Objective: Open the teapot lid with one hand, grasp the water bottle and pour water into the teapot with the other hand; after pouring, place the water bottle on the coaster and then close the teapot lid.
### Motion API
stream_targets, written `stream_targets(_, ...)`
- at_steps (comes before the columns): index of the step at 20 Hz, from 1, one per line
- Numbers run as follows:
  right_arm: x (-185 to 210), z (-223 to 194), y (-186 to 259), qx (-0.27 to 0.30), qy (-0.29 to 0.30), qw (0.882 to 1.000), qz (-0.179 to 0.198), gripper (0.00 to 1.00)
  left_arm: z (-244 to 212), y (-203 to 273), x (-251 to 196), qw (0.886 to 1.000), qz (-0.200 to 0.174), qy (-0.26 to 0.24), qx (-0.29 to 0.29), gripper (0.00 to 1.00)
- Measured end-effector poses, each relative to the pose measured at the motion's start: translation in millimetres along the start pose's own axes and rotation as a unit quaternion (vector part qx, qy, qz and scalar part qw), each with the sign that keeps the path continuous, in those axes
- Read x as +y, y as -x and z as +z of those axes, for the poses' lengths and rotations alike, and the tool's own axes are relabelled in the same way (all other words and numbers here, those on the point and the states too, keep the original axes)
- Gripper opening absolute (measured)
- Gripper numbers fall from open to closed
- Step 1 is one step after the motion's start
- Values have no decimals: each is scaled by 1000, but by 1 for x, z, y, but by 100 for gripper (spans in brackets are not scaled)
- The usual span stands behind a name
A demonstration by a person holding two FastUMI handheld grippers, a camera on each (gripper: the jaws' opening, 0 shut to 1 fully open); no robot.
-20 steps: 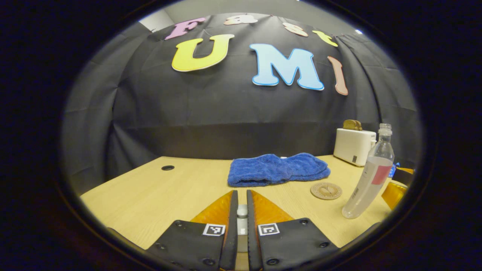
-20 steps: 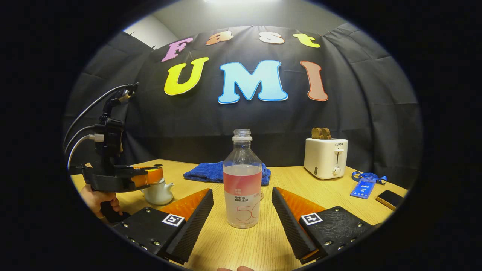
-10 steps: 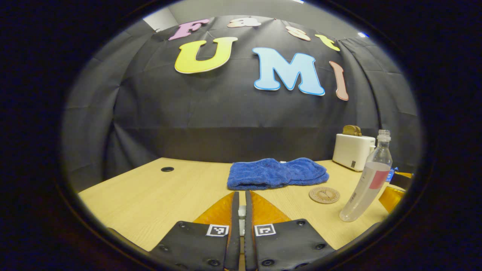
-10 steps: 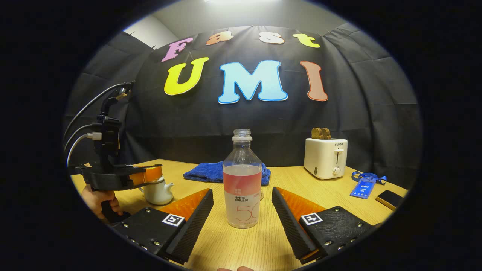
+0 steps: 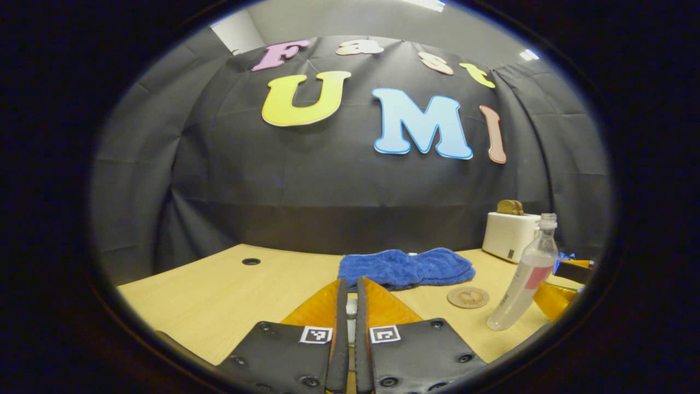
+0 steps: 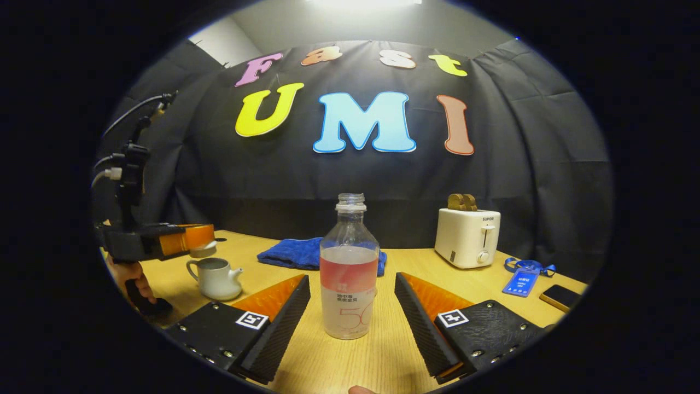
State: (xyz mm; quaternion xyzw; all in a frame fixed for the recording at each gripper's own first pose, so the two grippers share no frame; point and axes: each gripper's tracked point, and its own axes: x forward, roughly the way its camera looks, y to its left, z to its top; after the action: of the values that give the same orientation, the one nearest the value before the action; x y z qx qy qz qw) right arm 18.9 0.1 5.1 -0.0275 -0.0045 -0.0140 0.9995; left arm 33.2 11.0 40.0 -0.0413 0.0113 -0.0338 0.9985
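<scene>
Left gripper view: left gripper [image 5: 350, 298] clenched on the lid knob [image 5: 351, 308] above a light wood table [image 5: 219, 295]; blue towel [image 5: 404, 268], coaster [image 5: 468, 297], water bottle [image 5: 522, 273] to the right.

Right gripper view: right gripper [image 6: 353, 298] spread wide, bottle standing btwn its fingers, untouched. Teapot [image 6: 216, 278] sits open at left, lid [image 6: 202, 250] lifted above it. Toaster [image 6: 466, 237], badge [image 6: 522, 272], phone [image 6: 559, 297] to the right.

- Left gripper [image 5: 350, 306] pinching a small pale lid knob [image 5: 351, 307] between nearly closed fingers, above the table [image 5: 219, 290].
- Water bottle [image 5: 523, 274] standing right, beside coaster [image 5: 468, 297]; blue towel [image 5: 406, 267] lying behind.
</scene>
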Motion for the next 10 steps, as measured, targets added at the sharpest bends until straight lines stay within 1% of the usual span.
stream_targets(2, 6, -1, -9, 3, -4, 1000, 9, 97, 3, 2, -2, 1000, -5, 5, -5, 11)
stream_targets(4, 1, -1, -16, 4, -9, 1000, 3, 97, 8, 5, -2, 1000, -7, 8, -11, 12)
stream_targets(6, 2, -4, -24, 11, -22, 1000, 5, 97, 12, 7, 0, 1000, -7, 9, -16, 11)
stream_targets(7, 3, -6, -28, 17, -29, 999, 7, 97, 14, 9, 0, 1000, -8, 9, -18, 12)
stream_targets(9, 5, -4, -36, 18, -23, 1000, 7, 97, 14, 10, 0, 1000, -10, 10, -17, 12)
stream_targets(10, 3, -1, -38, 11, -16, 1000, 6, 90, 13, 11, 0, 1000, -10, 11, -16, 11)
